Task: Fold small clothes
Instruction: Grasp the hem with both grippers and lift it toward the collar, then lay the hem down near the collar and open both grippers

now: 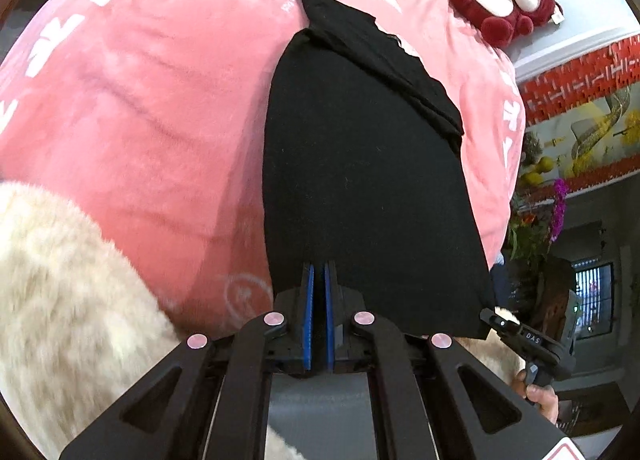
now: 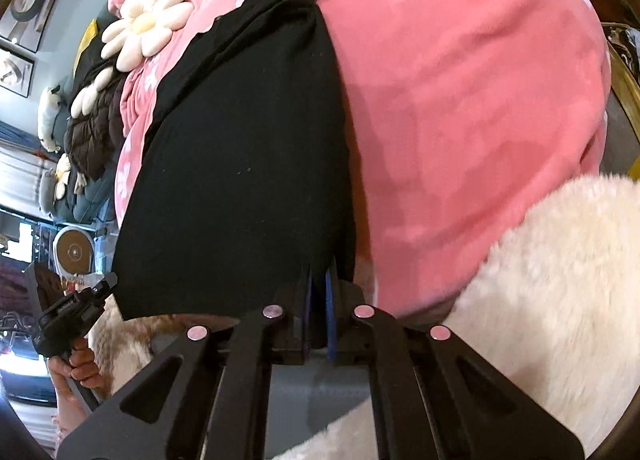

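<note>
A black garment (image 1: pixel 360 164) lies stretched over a pink blanket (image 1: pixel 140 108), its far end bunched in folds. My left gripper (image 1: pixel 319 272) is shut on the garment's near edge, close to its left corner. In the right wrist view the same garment (image 2: pixel 240 164) hangs from my right gripper (image 2: pixel 320 280), which is shut on the near edge by its right corner. The right gripper also shows at the lower right of the left wrist view (image 1: pixel 496 320), and the left gripper at the lower left of the right wrist view (image 2: pixel 106 284).
A red-and-cream plush monkey (image 1: pixel 508 0) sits on the blanket's far right. Cream flower cushions (image 2: pixel 146 20) and a dark quilted jacket (image 2: pixel 92 128) lie past the blanket's left side. Cream fleece sleeves (image 1: pixel 60 300) (image 2: pixel 560 300) fill the near corners.
</note>
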The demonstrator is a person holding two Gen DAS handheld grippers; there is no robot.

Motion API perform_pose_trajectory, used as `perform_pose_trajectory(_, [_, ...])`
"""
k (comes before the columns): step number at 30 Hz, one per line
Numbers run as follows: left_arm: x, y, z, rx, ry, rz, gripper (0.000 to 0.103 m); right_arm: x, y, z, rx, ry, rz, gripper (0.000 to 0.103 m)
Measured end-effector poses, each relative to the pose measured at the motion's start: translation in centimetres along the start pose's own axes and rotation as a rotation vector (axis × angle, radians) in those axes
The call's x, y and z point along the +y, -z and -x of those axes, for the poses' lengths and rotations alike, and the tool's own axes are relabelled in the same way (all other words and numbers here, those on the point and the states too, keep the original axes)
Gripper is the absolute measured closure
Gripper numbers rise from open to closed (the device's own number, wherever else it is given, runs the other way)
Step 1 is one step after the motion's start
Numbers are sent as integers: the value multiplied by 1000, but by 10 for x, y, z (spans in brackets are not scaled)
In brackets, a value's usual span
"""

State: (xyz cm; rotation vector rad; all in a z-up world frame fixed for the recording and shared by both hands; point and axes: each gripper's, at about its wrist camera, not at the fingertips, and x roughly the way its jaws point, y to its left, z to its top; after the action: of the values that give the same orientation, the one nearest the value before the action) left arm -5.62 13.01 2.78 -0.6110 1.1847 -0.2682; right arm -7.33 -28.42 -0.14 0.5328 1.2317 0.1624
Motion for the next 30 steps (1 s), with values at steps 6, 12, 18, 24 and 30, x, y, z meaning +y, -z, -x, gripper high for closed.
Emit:
perform_pose_trajectory(6, [-5,22,23,21,5,-6,103,8,16,26,3,-14,45,99])
perform_pose_trajectory(12, [-6,23,19,17,-6,-15,103,11,12,22,2,23,82,99])
perform_pose_trajectory(18, [-7,11,-14,63,-36,21,103,13,6,7,11,59,89,99])
perform_pose_trajectory(24, [-11,13,-6,52,7,31,103,3,3,14,12,11,57,99])
perform_pose_trajectory(30, [-35,-38,25,-59,76,13,103,29,-48,48,-104,-90,77,99])
